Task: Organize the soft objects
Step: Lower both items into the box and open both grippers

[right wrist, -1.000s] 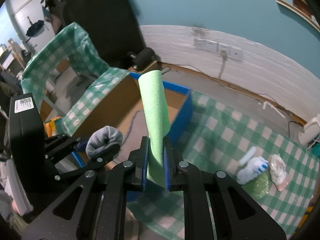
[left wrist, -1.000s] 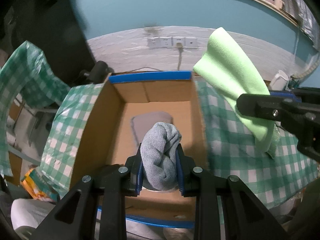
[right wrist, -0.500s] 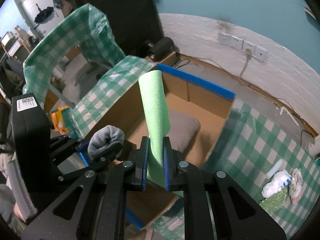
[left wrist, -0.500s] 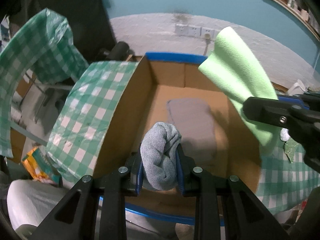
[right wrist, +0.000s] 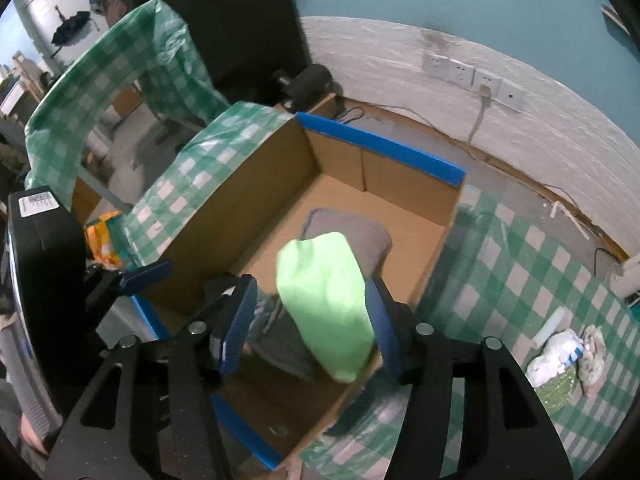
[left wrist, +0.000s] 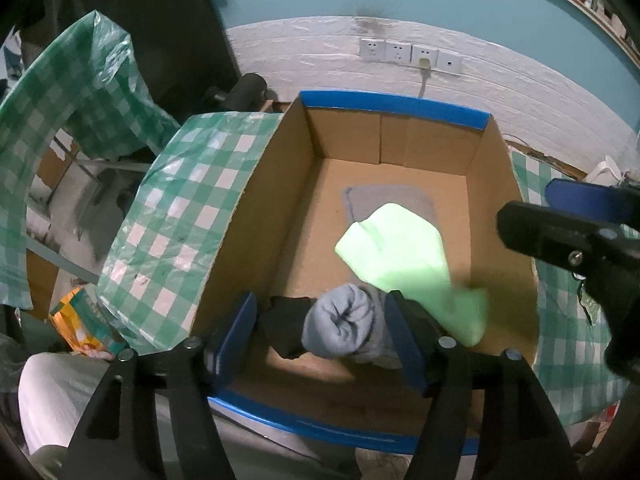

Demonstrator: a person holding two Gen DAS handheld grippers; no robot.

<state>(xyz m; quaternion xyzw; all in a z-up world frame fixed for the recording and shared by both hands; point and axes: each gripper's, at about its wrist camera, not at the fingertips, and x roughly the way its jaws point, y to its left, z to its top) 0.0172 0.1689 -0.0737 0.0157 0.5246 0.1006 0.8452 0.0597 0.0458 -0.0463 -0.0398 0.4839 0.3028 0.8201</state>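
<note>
Both grippers opening over cardboard box (left wrist: 256, 184). Left gripper (left wrist: 320, 336): fingers now apart, grey sock roll (left wrist: 340, 332) released between them. Right gripper (right wrist: 310, 320): green cloth (right wrist: 324, 304), clamped a moment ago, dropping into box. Both deposits look complete.

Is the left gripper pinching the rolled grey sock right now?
Apart. In the left wrist view, the opening left gripper shows a gap beside the grey sock.

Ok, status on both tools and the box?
Both tools opening, left tool, right tool. Grey sock roll and green cloth dropping into cardboard box. Nothing blocking.
</note>
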